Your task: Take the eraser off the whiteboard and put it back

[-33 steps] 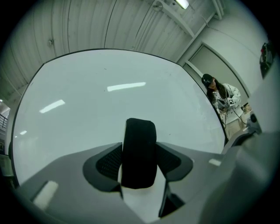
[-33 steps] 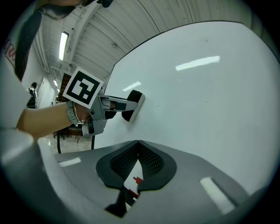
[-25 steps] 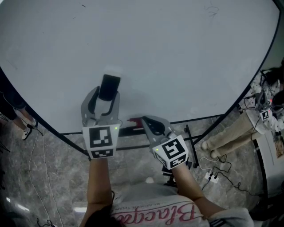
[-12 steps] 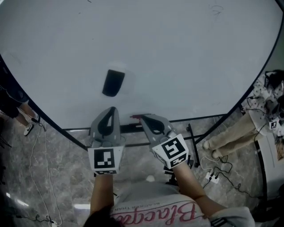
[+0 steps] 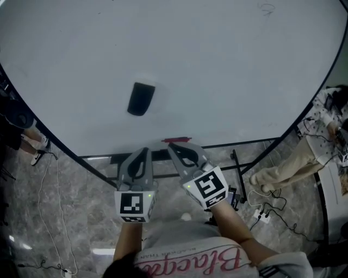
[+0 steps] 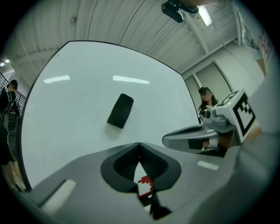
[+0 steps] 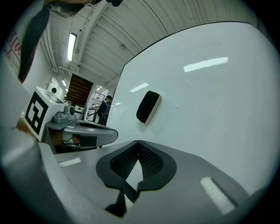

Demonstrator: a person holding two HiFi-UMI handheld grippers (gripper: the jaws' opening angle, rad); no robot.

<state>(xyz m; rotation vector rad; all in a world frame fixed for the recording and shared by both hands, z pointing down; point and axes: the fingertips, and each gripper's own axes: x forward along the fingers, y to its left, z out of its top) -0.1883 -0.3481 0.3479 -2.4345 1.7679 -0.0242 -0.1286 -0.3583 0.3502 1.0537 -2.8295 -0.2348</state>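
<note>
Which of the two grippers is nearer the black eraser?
The left gripper, almost straight below the eraser in the head view; the right gripper sits further to the side.

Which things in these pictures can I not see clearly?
Eraser, all views: its back faces the whiteboard, so what holds it there is hidden.
Faint marks, head view, top right: too small to read.
Red thing at the board's lower edge, head view: too small to identify.

Marble floor (image 5: 70, 217) has a white power strip (image 5: 260, 216) toward its right edge, someone's beige-trousered legs (image 5: 283, 168) just past it, shoes (image 5: 37, 151) at the left edge.
</note>
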